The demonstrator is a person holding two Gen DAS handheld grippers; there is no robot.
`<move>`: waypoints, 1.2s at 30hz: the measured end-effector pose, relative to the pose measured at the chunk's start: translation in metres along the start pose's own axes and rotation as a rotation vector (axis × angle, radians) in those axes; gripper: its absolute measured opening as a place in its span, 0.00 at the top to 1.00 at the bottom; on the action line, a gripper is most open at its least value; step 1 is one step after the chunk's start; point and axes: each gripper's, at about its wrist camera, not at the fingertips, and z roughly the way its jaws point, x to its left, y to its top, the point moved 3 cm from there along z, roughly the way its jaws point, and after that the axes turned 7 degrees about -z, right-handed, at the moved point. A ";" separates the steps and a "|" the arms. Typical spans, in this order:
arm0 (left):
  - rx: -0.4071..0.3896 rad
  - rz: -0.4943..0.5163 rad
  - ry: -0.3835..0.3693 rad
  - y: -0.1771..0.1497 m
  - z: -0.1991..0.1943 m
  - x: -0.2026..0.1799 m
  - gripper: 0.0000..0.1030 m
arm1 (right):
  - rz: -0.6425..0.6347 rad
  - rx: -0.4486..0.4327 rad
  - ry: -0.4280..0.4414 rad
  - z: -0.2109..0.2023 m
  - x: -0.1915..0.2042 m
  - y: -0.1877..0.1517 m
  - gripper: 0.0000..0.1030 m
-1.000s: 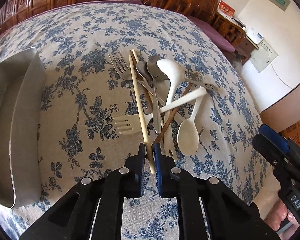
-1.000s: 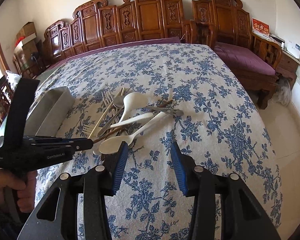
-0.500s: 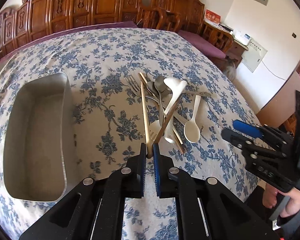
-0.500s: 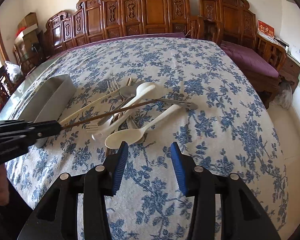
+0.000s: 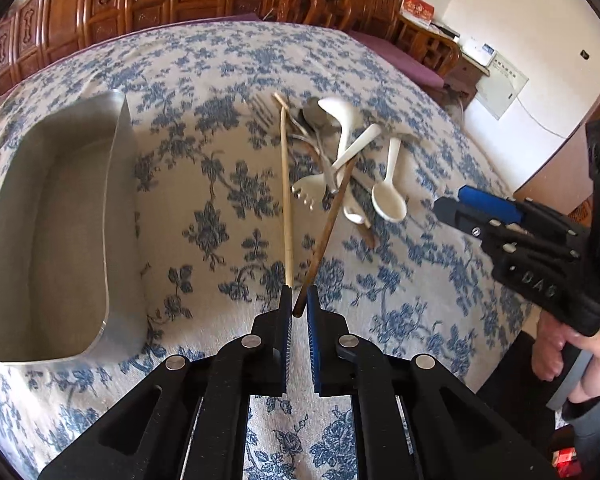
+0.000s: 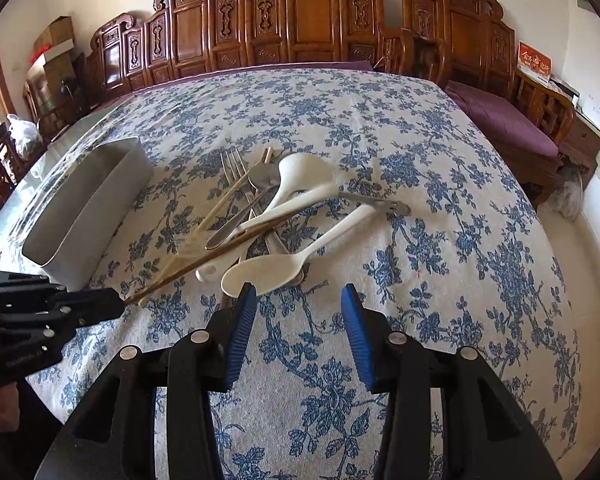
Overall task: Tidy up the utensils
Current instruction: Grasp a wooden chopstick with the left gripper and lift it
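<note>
Left gripper (image 5: 299, 305) pinching two chopsticks at near ends: pale chopstick (image 5: 286, 196) and dark chopstick (image 5: 329, 224), both reaching toward frame centre into utensil pile (image 5: 340, 160). Right gripper (image 6: 299, 300) hanging with jaws spread, gripping nothing, just short of white spoon (image 6: 276, 268) at pile's near edge. Metal tray (image 5: 60, 220) sitting at left of frame, beside pile, on floral tablecloth (image 5: 220, 60).

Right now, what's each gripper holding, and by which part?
Left gripper: shut on the near ends of two chopsticks, one pale, one dark. Right gripper: open, holding nothing.
</note>
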 end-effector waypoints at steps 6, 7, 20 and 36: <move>-0.022 0.011 0.022 0.002 -0.005 0.000 0.94 | -0.021 -0.008 0.001 -0.006 0.007 0.000 0.55; -0.023 0.011 0.024 0.002 -0.006 0.000 0.92 | -0.023 -0.008 0.002 -0.006 0.007 -0.001 0.55; -0.039 0.055 0.014 0.025 -0.009 0.002 0.83 | -0.015 -0.005 0.005 -0.002 0.003 -0.003 0.55; 0.070 0.210 0.091 0.028 0.029 -0.002 0.85 | -0.018 -0.010 0.007 -0.003 0.001 -0.004 0.55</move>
